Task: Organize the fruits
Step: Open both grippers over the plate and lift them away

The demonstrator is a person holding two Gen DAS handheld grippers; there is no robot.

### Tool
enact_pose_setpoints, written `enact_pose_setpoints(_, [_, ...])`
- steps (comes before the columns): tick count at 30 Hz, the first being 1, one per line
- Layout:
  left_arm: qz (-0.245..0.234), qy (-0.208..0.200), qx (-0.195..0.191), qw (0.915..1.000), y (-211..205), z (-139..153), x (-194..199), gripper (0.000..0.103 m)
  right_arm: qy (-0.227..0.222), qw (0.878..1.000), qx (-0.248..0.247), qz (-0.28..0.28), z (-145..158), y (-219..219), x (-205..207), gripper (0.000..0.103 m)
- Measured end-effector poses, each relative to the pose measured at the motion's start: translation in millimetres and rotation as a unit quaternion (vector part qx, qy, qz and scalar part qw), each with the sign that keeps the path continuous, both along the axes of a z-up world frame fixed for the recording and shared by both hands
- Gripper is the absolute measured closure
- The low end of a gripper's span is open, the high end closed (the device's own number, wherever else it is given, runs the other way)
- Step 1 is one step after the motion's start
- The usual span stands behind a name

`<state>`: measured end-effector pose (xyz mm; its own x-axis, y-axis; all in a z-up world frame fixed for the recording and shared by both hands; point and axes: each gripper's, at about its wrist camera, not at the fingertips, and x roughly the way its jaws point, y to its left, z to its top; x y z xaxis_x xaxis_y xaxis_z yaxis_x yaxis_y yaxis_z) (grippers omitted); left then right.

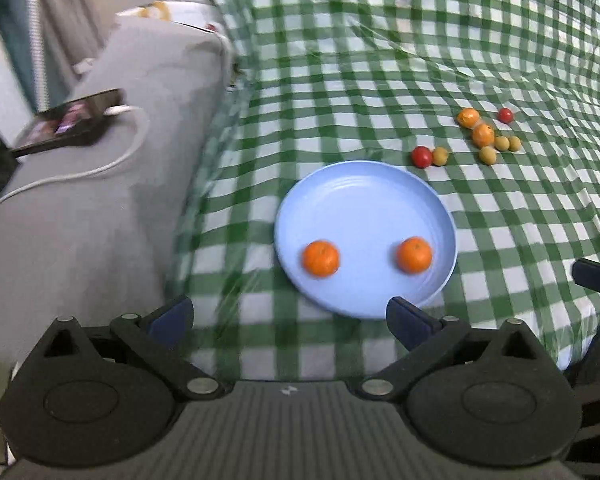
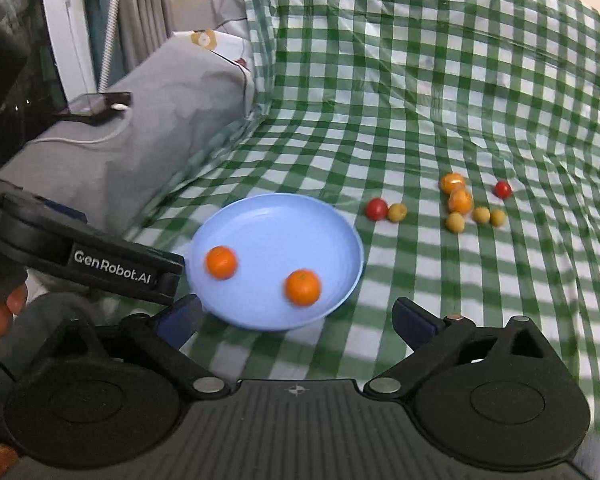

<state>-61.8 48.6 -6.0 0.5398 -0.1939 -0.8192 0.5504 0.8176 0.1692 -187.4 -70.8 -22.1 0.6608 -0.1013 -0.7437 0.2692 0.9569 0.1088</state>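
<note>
A blue plate point(image 1: 364, 200) point(image 2: 276, 224) lies on the green checked cloth and holds two oranges point(image 1: 320, 258) point(image 1: 414, 255) point(image 2: 221, 262) point(image 2: 303, 287). Beyond it to the right lie loose fruits: two small oranges point(image 1: 483, 135) point(image 2: 459, 201), two red tomatoes point(image 1: 421, 156) point(image 2: 376, 209) and several yellow-green plums point(image 1: 487, 155) point(image 2: 455, 222). My left gripper point(image 1: 290, 316) is open and empty, just short of the plate's near rim. My right gripper point(image 2: 296, 318) is open and empty, at the plate's near right edge.
A grey cushioned armrest point(image 1: 112, 184) point(image 2: 140, 140) stands to the left, with a phone point(image 1: 74, 118) and a white cable on it. The left gripper's body point(image 2: 92, 260) crosses the right wrist view at the left. The checked cloth point(image 1: 380, 60) rises at the back.
</note>
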Motion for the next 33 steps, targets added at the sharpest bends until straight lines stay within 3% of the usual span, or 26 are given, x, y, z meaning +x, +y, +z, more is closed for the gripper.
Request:
enact_pose_setpoints(18, [0.010, -0.077, -0.048, 0.9958, 49.4, 60.6, -79.8, 0.000, -0.097, 0.993, -0.072, 0.006, 63.6, 48.5, -75.7, 0.001])
enact_pose_setpoints(33, [-0.006, -0.084, -0.046, 0.9953, 44.1, 64.3, -88.3, 0.000, -0.106, 0.992, -0.070, -0.007, 69.7, 47.2, -88.4, 0.001])
